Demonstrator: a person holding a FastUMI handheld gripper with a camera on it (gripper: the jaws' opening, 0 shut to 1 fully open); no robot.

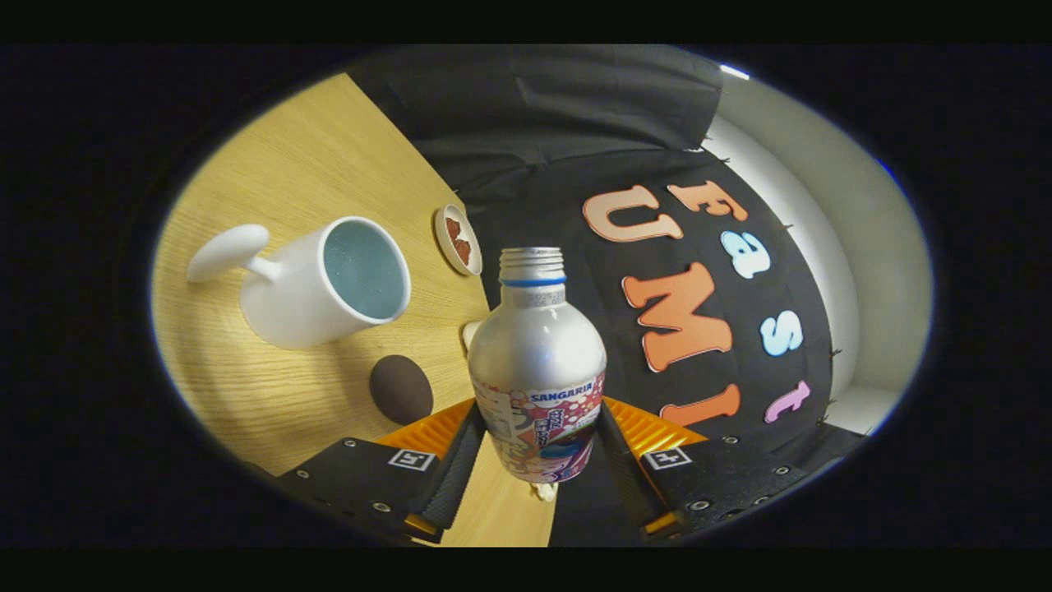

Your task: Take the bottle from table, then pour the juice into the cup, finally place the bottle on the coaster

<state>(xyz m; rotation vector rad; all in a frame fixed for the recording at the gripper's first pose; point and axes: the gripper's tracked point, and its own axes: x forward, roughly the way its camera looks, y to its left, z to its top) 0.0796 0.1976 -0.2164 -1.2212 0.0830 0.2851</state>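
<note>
Gripper view: bottle (537,370) clamped between both fingers (460,460), cup (329,284) beyond.

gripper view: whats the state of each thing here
claw: shut on the bottle
bottle: uncapped, held tilted, mouth not yet over the cup
white cup: on the table, nothing poured in that I can see
brown coaster: bare
small dish: holds reddish pieces

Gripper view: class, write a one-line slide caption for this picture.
Gripper shut on an open silver bottle, lifted and tilted beside a white cup and dark coaster on the wooden table.
</note>
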